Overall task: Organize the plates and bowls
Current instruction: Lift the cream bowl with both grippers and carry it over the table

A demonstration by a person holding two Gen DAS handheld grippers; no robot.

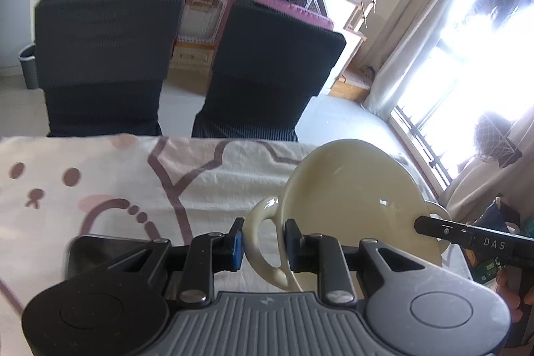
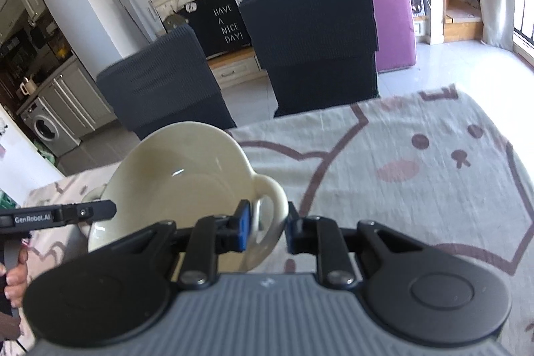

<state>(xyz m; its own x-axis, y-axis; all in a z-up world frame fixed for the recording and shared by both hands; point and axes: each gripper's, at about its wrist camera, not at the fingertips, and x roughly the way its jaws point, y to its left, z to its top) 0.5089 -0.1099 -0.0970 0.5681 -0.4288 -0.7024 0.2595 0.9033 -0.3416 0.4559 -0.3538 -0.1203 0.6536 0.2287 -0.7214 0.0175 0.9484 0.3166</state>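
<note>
Left wrist view. Item: one cream bowl [image 1: 350,189] with two loop handles, glazed, apparently ceramic. It hangs tilted above the tabletop [image 1: 217,182], clear of the bear-print cloth and carried between the two tools. The left gripper [image 1: 263,244] has its jaws closed on the near loop handle [image 1: 262,242], blue pads pressing the loop from both sides. The right gripper [image 1: 430,227] enters from the right edge and reaches the opposite handle; its grip cannot be read from here. A dark flat object [image 1: 96,251] lies on the cloth beside the left jaws. Two dark chairs [image 1: 103,62] stand beyond the tabletop's far edge.

Right wrist view. The same bowl [image 2: 180,175] shows its empty, shiny inside. The right gripper [image 2: 268,231] has its jaws closed on the nearer handle [image 2: 270,196], one pad inside the loop, one outside. The left gripper [image 2: 100,211] comes in from the left at the far handle, with a hand [image 2: 15,276] on its grip.

Handling notes, as judgement. Rigid, brittle, fairly heavy for its size; the glaze looks slippery against pads. The handles are the sound holds: a loop gives the pads something to close round, where the smooth rim would slide. Held by one handle alone the bowl would swing, so both grips should share the load and move together. It should be set down gently and level.
</note>
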